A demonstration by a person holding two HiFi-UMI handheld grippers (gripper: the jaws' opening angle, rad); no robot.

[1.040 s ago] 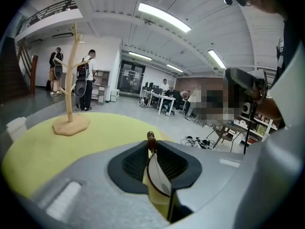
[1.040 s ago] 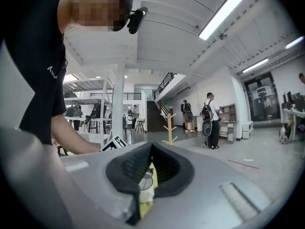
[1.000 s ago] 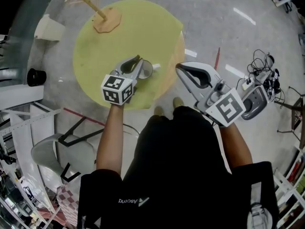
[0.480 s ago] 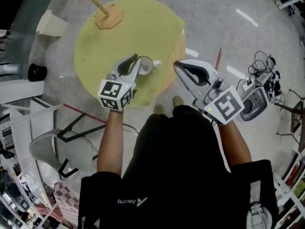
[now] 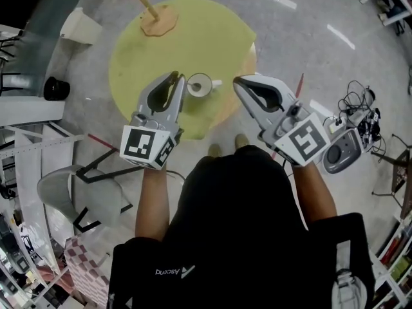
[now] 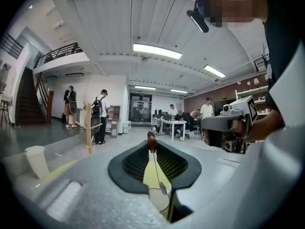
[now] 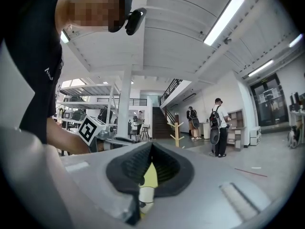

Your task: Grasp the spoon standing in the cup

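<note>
Left gripper view, spoon point(image 6: 152, 142) tip seemingly pinched between fingers point(image 6: 134, 164), cup point(image 6: 161, 202) below

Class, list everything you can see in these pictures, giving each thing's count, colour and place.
table: one, yellow, round, centre
cup: one, white, on table, near side
spoon: one, brown-tipped, between left gripper's jaw tips
stand: one, wooden, table's far edge
container: one, white, floor beyond table
chair: one, grey, floor at left
left gripper: grey, shut on spoon
right gripper: grey, shut, empty, right of cup
</note>
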